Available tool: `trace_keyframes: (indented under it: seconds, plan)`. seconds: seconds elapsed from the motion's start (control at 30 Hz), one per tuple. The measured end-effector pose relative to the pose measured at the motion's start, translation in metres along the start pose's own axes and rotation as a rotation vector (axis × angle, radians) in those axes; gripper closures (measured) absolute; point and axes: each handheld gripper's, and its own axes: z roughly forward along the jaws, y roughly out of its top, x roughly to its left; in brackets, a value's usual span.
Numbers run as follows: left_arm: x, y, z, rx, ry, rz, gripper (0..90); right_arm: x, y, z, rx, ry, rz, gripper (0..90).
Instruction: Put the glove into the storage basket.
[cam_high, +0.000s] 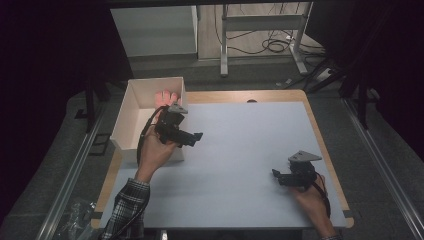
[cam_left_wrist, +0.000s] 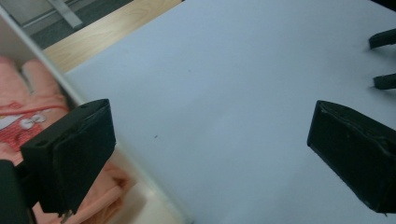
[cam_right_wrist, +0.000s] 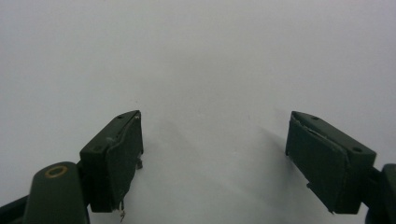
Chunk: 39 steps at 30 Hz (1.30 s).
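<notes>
Pink soft toy (cam_high: 166, 97) lies inside the white open box (cam_high: 131, 107) at the table's far left corner; in your left gripper view the toy (cam_left_wrist: 25, 114) sits just beyond the box wall (cam_left_wrist: 70, 95), peach-pink with a red line and a small bow. Table (cam_high: 240, 150): pale grey sheet on a wooden board. Your left gripper (cam_high: 196, 137) hangs over the box's right wall, jaws spread wide, holding nothing. Your right gripper (cam_high: 276, 175) is well apart near the front right, jaws likewise wide and empty over bare sheet (cam_right_wrist: 210, 60).
</notes>
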Motion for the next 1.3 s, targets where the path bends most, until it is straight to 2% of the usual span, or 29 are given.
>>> trace_keyframes:
  seconds: [0.33,0.43,0.57,0.87,1.3]
  plan:
    - [-0.032,-0.008,0.015,-0.019,-0.062,0.062,1.4,0.0,0.0,0.0,0.002,-0.001,-0.002,19.3]
    - [-0.038,-0.011,0.018,-0.032,-0.085,0.061,1.4,0.0,0.0,0.0,0.001,-0.001,-0.003,19.3]
    - [-0.046,-0.015,0.023,-0.033,-0.092,0.076,1.5,0.0,0.0,0.0,0.003,0.0,-0.004,19.3]
    - [-0.06,-0.033,0.033,-0.03,-0.123,0.1,1.5,0.0,0.0,0.0,0.001,-0.001,-0.003,19.3]
    - [-0.065,-0.072,0.057,-0.001,-0.159,0.086,1.4,0.001,0.0,0.0,0.001,-0.002,-0.005,19.3]
